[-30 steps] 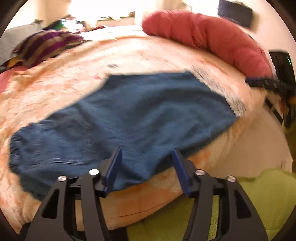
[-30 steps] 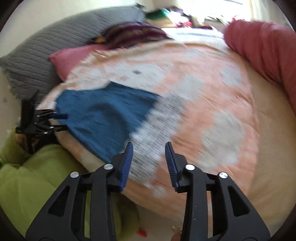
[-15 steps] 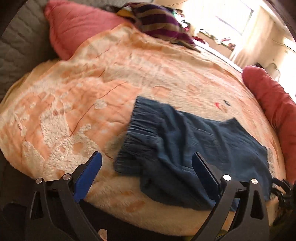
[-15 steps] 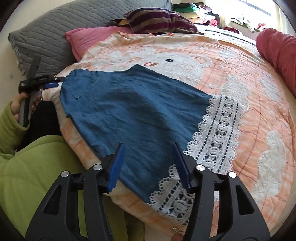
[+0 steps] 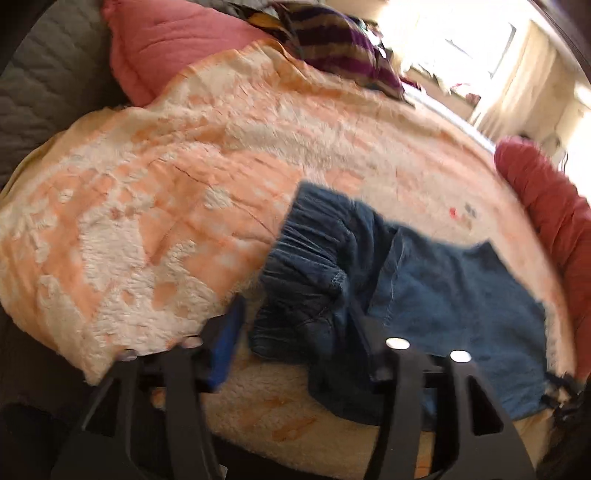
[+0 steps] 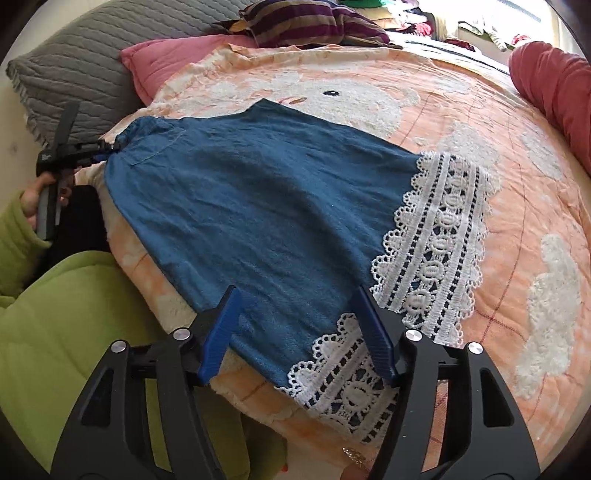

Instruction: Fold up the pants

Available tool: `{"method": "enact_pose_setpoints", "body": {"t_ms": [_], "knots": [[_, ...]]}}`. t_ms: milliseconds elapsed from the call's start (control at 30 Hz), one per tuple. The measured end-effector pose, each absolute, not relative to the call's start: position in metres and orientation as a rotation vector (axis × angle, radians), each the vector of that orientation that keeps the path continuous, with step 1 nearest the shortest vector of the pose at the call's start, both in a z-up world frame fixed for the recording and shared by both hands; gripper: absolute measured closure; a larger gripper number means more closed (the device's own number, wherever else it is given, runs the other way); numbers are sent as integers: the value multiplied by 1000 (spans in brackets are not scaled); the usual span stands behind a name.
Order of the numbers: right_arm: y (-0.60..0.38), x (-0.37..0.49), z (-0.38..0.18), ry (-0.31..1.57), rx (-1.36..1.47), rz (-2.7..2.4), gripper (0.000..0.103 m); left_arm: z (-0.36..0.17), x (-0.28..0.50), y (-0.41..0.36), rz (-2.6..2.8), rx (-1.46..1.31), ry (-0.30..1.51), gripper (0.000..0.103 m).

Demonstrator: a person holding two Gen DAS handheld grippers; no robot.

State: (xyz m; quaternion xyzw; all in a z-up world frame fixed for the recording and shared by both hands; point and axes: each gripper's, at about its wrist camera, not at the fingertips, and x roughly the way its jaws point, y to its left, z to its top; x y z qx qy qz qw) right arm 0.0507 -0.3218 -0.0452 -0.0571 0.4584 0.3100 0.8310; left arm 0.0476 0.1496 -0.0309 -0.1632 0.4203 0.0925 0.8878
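Blue denim pants [image 6: 266,206] with white lace hems [image 6: 443,236] lie flat on an orange and white blanket [image 6: 517,155] near the bed's front edge. My right gripper [image 6: 299,317] is open, its blue fingers straddling the near leg just above the lace hem. In the left wrist view the gathered waistband [image 5: 310,258] is bunched and lifted between the fingers of my left gripper [image 5: 291,325], whose jaws stand apart. The left gripper also shows in the right wrist view [image 6: 105,151], its tips at the waistband corner.
A grey quilted pillow [image 6: 74,66], a pink pillow [image 6: 162,62] and a striped cushion [image 6: 306,26] lie at the bed's head. A red bolster [image 6: 554,85] runs along the far side. My green sleeve [image 6: 62,332] is at the bed's front edge.
The left gripper has closed in on the waistband, which is now bunched between its fingers. The right gripper has moved down over the leg near the lace hem.
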Motion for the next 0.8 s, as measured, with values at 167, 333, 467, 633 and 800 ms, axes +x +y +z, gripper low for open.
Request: {"method": "enact_pose_setpoints", "body": {"t_ms": [167,333,467,633,800], "knots": [[-354,73,-9,851,-49,569,43,23,36,124,164,-233,713,28],[-393,126,-6,860,77,433,43,49,69,73,22,-145,701,17],[-410,170,-29,943,213,425,45,41,114,27,-120,-121,772,17],[-418,202,-59,1012,301,441,56,6,170,-9,-175,-78,883,17],[-401,205,-76,1039,240,489,65,-32,216,-33,-234,-71,970,17]]}}
